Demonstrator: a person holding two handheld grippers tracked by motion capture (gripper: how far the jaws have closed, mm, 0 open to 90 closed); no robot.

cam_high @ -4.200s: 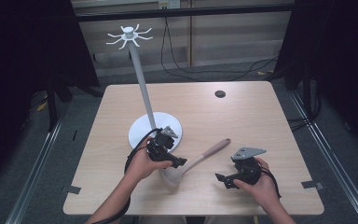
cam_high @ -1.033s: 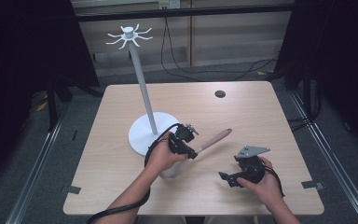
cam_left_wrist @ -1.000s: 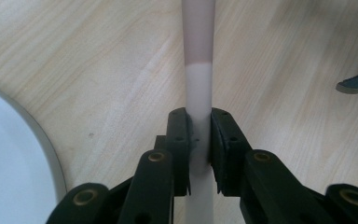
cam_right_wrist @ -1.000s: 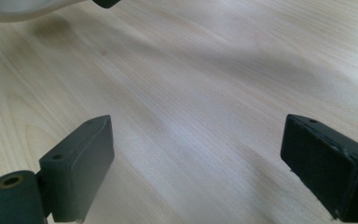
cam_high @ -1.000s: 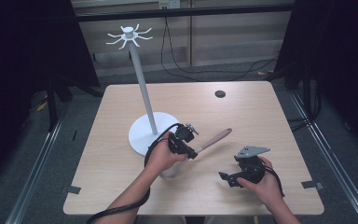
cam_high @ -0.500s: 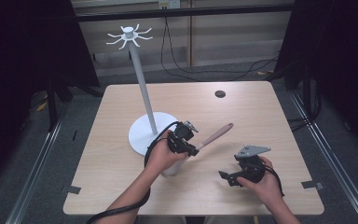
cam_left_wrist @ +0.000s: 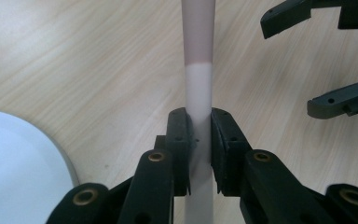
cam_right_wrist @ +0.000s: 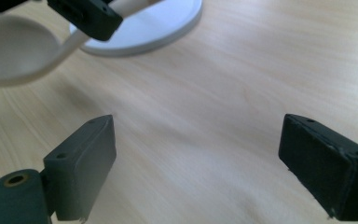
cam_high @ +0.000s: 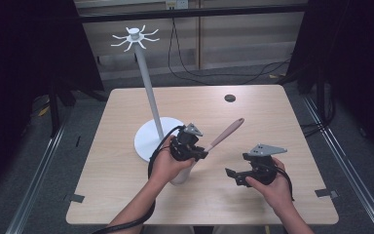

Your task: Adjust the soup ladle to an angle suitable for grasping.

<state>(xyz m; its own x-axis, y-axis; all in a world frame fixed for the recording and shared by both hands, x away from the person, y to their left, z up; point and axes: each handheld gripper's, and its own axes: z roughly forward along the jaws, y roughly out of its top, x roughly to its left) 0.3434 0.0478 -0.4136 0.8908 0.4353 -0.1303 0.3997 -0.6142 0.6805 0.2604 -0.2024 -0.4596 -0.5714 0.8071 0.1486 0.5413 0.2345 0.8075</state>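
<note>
Since the earlier frames, the ladle (cam_high: 222, 136) has been lifted at its handle end, so that the pinkish handle now points higher toward 1 o'clock in the high view, and the left tool (cam_high: 189, 146) has been raised a little with it. The left tool (cam_left_wrist: 199, 149) is seen pinching the white shaft of the ladle (cam_left_wrist: 198, 100) between pads pressed against both sides. The ladle's white bowl (cam_high: 181, 174) is partly hidden under the left hand (cam_high: 168, 163), close to the bench (cam_high: 126, 195). The long axis runs from 7 o'clock at the bowl to 1 o'clock at the handle tip.

The rack (cam_high: 146, 78), a white pole with hooks on a round base, stands at about 10 o'clock from the left tool, its base just beside the hand. The hooks sit well above the ladle, so the coming move is judged to be a lift up and toward 11 o'clock. The left hand is the nearer one to the rack.

The right tool (cam_high: 247, 171) is held spread and empty at 4 o'clock from the ladle, its pads (cam_right_wrist: 81, 161) wide apart over bare wood. The bench is pale wood grain, with a small dark disc (cam_high: 230, 98) near its far edge. Dark curtains and cables surround it.
</note>
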